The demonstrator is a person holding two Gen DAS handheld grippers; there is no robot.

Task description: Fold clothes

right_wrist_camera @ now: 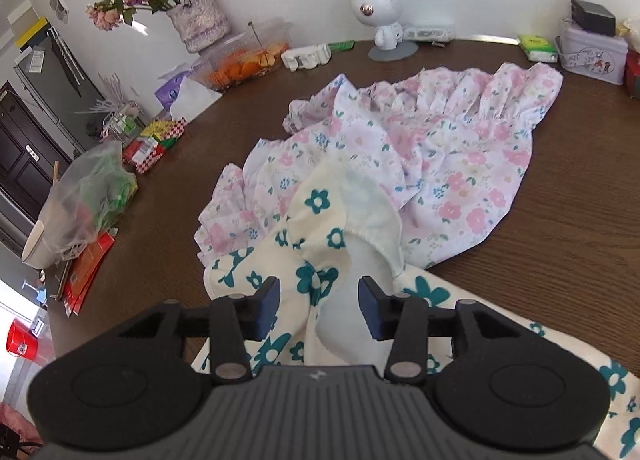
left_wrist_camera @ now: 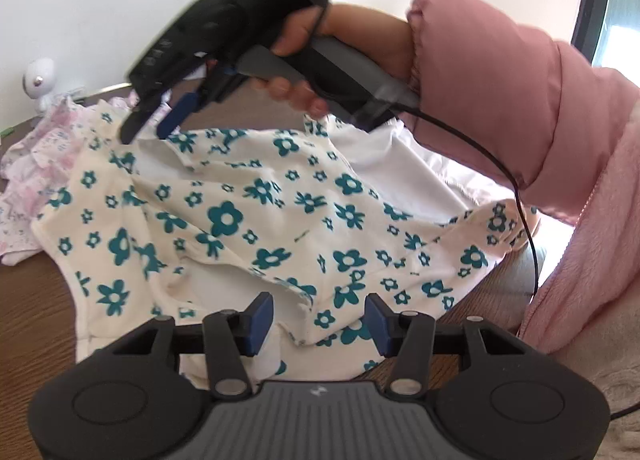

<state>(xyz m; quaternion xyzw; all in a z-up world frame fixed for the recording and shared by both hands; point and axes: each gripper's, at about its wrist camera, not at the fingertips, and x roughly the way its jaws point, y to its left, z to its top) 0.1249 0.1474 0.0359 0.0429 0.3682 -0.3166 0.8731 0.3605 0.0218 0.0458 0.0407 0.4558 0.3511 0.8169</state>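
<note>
A cream garment with teal flowers [left_wrist_camera: 256, 215] lies crumpled on the brown wooden table [left_wrist_camera: 36, 312]. My left gripper [left_wrist_camera: 319, 320] is open just over its near hem, and a fold of cloth rises between the fingers. A hand in a pink sleeve [left_wrist_camera: 492, 99] holds my right gripper [left_wrist_camera: 148, 131] over the garment's far corner. In the right wrist view the right gripper [right_wrist_camera: 320, 308] is open, with a bunched, elastic-edged part of the cream garment [right_wrist_camera: 360, 219] lying between its fingers. A pink floral garment [right_wrist_camera: 440, 163] is spread beyond it, partly under the cream one.
Along the table's back edge stand a white robot-shaped figure [right_wrist_camera: 380, 15], a vase of dried roses [right_wrist_camera: 198, 19], a clear box of oranges [right_wrist_camera: 244, 59], a tin [right_wrist_camera: 592, 55] and a green pack [right_wrist_camera: 538, 45]. A plastic bag [right_wrist_camera: 88, 195] and packets crowd the left side.
</note>
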